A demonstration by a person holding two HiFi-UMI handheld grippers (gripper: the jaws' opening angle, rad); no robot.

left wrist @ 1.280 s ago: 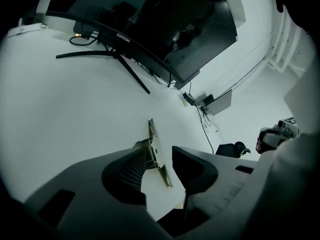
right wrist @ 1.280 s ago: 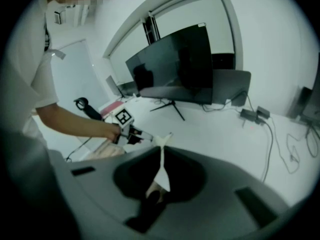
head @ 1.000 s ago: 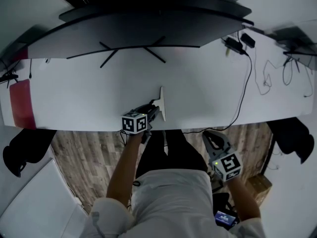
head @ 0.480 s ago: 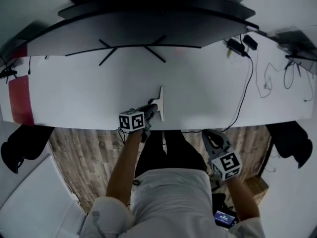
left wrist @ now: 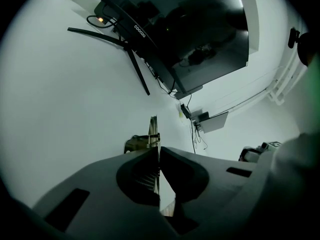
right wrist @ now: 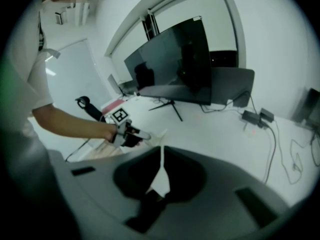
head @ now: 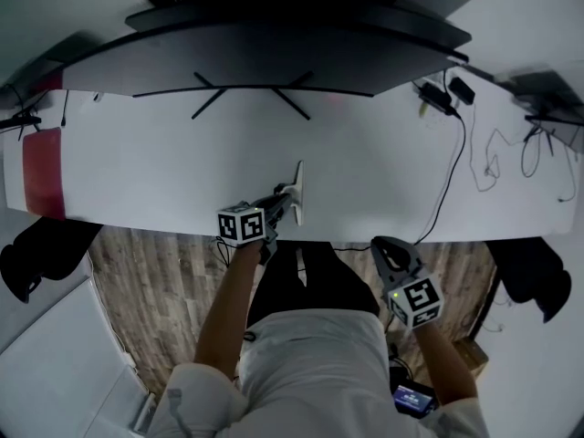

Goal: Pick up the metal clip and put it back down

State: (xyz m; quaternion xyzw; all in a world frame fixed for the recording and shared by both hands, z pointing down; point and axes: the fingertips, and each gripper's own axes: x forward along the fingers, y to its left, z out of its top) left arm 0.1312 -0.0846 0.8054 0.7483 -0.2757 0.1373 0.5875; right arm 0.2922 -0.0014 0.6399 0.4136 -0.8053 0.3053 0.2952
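My left gripper [head: 286, 202] has just closed on the metal clip [head: 297, 185]; lifting, setting down remain; right gripper [head: 384, 246] closed, empty

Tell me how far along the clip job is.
Done: the left gripper is at the metal clip. In hand: its fingers have just been closing, with the clip between them, at the table edge. Left: lifting it and setting it back down. The right gripper hangs shut, off the table.
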